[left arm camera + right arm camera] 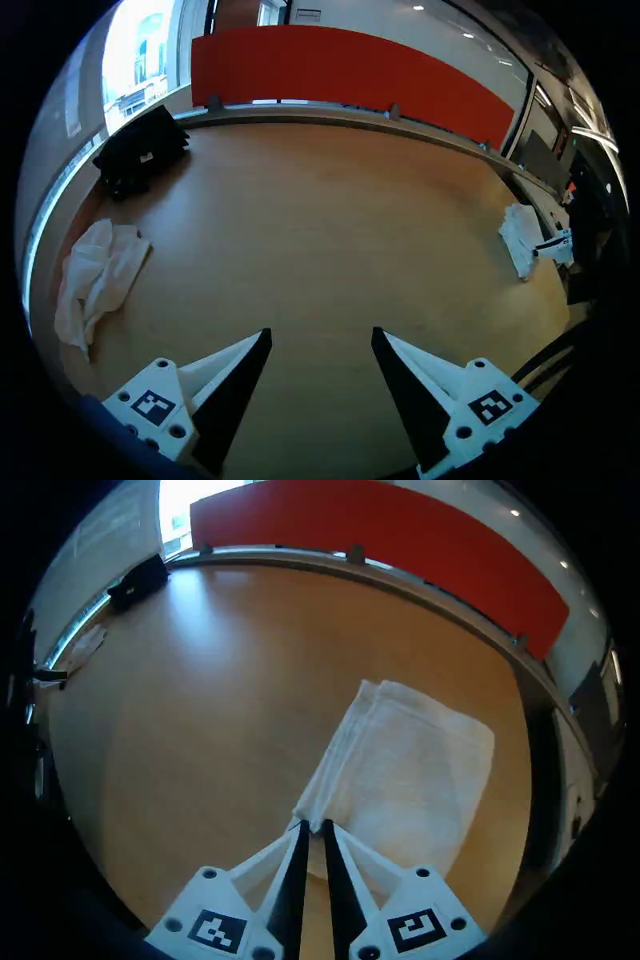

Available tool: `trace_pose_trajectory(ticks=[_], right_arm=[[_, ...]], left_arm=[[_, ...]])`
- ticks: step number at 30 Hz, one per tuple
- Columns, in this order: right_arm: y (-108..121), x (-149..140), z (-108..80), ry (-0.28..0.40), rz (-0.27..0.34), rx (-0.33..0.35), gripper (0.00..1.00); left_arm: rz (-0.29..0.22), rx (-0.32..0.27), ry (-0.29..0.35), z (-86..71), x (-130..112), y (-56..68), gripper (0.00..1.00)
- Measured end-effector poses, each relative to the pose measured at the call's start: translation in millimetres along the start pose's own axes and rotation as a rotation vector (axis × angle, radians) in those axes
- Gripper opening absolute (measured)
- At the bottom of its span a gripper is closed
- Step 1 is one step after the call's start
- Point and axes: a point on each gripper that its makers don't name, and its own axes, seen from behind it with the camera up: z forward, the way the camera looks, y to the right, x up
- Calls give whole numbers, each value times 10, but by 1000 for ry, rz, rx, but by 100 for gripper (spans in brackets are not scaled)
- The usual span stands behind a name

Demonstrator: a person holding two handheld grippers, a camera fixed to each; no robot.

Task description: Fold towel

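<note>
The right claw [314, 826] clenches the six-o'clock corner of the folded white terry towel [408, 768]; the left claw [322, 336] hangs released over the light wooden worktop [320, 224].

Wood tbl [336, 224], red partition [352, 72], bright window [136, 56]

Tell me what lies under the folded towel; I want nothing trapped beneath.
The folded white towel lies flat on the wooden table, bare wood beside it. Anything beneath or between its layers is covered.

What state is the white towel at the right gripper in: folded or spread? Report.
Folded: the white towel lies as a neat rectangle with stacked layers along its left edge.
</note>
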Motion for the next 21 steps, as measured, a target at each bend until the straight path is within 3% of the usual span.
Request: trace_pose_trajectory(ticks=[3, 6, 13, 21], right_arm=[[-2, 40, -21, 13, 7, 0, 18], [-27, 84, -53, 33, 13, 6, 31], [-69, 119, -80, 56, 27, 16, 49], [-60, 155, -70, 79, 42, -3, 84]], left_arm=[[-3, 1, 0, 3, 3, -8, 93], [-8, 1, 1, 6, 4, -10, 93], [-9, -2, 1, 19, 20, 5, 93], [-7, -4, 3, 24, 43, 12, 93]])
